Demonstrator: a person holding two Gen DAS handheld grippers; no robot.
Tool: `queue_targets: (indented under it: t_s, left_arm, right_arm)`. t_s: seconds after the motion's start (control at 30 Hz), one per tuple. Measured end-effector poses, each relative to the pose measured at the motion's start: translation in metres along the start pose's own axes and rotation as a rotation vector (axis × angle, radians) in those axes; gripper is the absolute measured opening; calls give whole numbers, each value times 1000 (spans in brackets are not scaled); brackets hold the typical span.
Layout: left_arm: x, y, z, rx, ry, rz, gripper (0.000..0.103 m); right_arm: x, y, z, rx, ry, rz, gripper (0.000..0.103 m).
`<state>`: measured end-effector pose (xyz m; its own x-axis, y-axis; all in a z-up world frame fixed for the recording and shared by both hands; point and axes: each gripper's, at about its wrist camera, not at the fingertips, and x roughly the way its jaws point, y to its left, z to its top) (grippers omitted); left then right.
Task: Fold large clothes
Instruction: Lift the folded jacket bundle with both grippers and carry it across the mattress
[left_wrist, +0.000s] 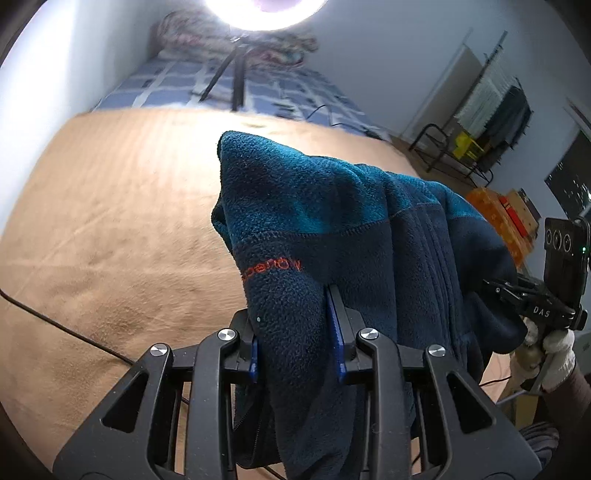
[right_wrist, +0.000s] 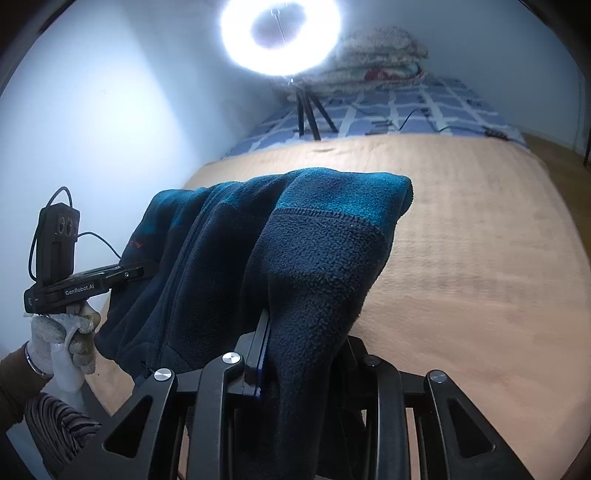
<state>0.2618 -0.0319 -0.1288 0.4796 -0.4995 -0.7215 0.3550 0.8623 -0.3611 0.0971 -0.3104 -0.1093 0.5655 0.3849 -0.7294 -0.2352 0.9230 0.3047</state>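
Observation:
A dark navy fleece jacket (left_wrist: 332, 206) with a teal panel and orange lettering hangs bunched above the tan bed cover (left_wrist: 110, 221). My left gripper (left_wrist: 293, 314) is shut on a thick fold of it, blue pads pressing both sides. In the right wrist view the same jacket (right_wrist: 325, 240) drapes over my right gripper (right_wrist: 306, 332), which is shut on another fold; its right finger is hidden under the cloth. The jacket spans between both grippers, with its zipper running down the middle. Each view shows the other gripper at its edge: the right one (left_wrist: 517, 291), the left one (right_wrist: 122, 273), both in gloved hands.
A ring light on a tripod (right_wrist: 280, 33) stands at the far end of the bed, on a blue checked sheet (left_wrist: 177, 85) with folded quilts (right_wrist: 376, 55) behind. A black cable (left_wrist: 55, 325) crosses the tan cover. A drying rack (left_wrist: 491, 107) and orange boxes (left_wrist: 498, 214) stand right.

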Motion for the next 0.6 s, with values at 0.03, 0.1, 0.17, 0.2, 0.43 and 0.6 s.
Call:
queue_targets:
  t_s: [0.03,0.1,0.17,0.2,0.43,0.6]
  left_arm:
    - [-1,-7,1,12,-6,-2,28]
    - [-7,-22,1,45,-21,-5,28]
    - [-11,-36,0,70,-35,-9,28]
    - [-14,-44,1,83,-43,-12,28]
    - [-18,-77,12,142,-82,-32,28]
    - [-7,-99,27,174,-94,-50,28]
  right_arm:
    - [-7,0,0,-4,-11,-7,28]
    - [-18,0,0,-10,-30,-20,28]
    - [-32,0,-1,-20,-51,-36,28]
    - [-38,-1,-2,-23,-57,-42,27]
    - [-74,-10,3,-41,-112,-87,27]
    - [-87,-24,8,-42,-138,-116,27]
